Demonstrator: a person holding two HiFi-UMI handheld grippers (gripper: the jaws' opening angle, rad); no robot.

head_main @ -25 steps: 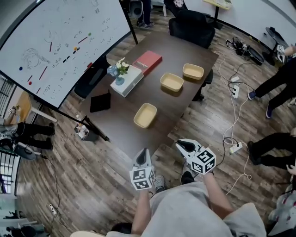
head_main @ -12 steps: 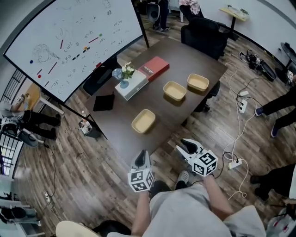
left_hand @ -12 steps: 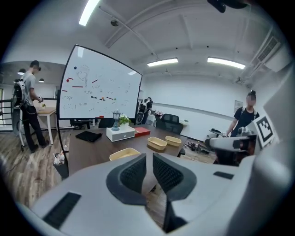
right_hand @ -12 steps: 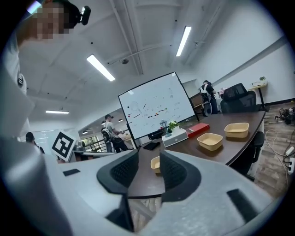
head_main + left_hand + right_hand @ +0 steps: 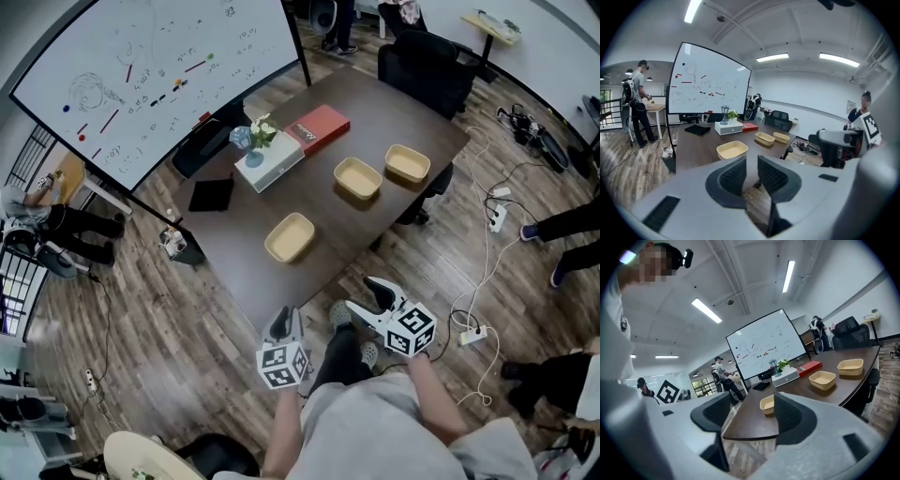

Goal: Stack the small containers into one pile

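Three small tan containers sit apart from one another on the dark table (image 5: 375,108), none stacked. Taking the head view as a dial, the nearest container (image 5: 289,237) lies at twelve o'clock from the left gripper (image 5: 281,319), well apart from it and close to the table's near edge. The middle container (image 5: 358,178) is at about one o'clock from the nearest one. The far container (image 5: 408,163) sits just beside the middle one, between two and three o'clock, by the table's right edge.

Both grippers hang off the near end of the table, over the wooden floor. The left gripper's jaws have just been opening and now stand slightly parted with nothing between them. In its own view the nearest container (image 5: 732,150) shows beyond the tips. The right gripper (image 5: 367,298) has also been opening, and its jaws are now spread wide and released, gripping nothing. Through the gap its view shows only the table's corner and the nearest container (image 5: 768,404) beyond.

At eleven o'clock from the middle container stands a white box (image 5: 269,159) with a small plant on it, and a red book (image 5: 319,128) lies just beside it. A flat black item (image 5: 211,195), perhaps a folder, lies at the table's left edge.
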